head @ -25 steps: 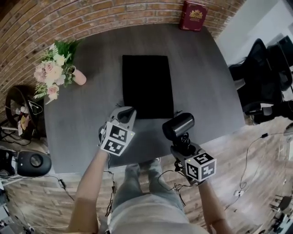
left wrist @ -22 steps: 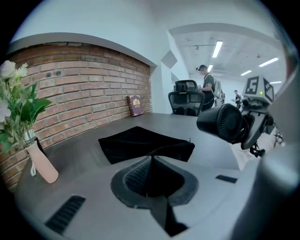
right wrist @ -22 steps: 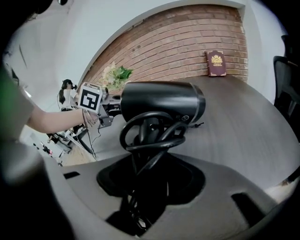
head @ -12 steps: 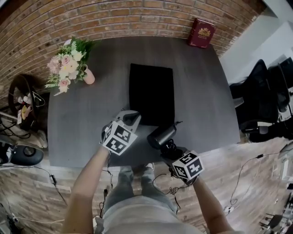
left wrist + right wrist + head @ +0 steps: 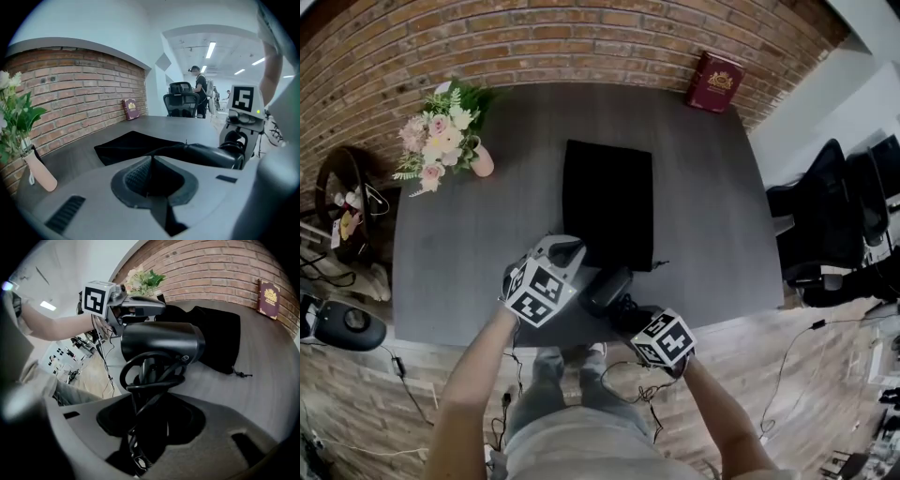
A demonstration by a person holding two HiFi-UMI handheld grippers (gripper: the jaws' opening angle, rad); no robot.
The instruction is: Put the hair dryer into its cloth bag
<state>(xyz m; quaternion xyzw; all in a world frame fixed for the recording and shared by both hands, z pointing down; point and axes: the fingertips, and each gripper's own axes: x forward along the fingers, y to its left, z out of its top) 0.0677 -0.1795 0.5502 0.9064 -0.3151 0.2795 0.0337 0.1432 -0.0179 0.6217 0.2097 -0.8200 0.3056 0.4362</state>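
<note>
Head view: dryer (image 5: 607, 289) now nr bag (image 5: 607, 202).

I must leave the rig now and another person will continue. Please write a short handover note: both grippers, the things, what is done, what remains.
Left gripper: shut on the near edge of the cloth bag, lifting it slightly.
Right gripper: shut on the handle of the hair dryer, with the cord looped at the handle.
The bag lies on the grey table. The dryer's head is at the bag's near edge, not yet inside.
Done: bag edge pinched, dryer picked up.
Left: open the mouth, slide the dryer in, release.
</note>
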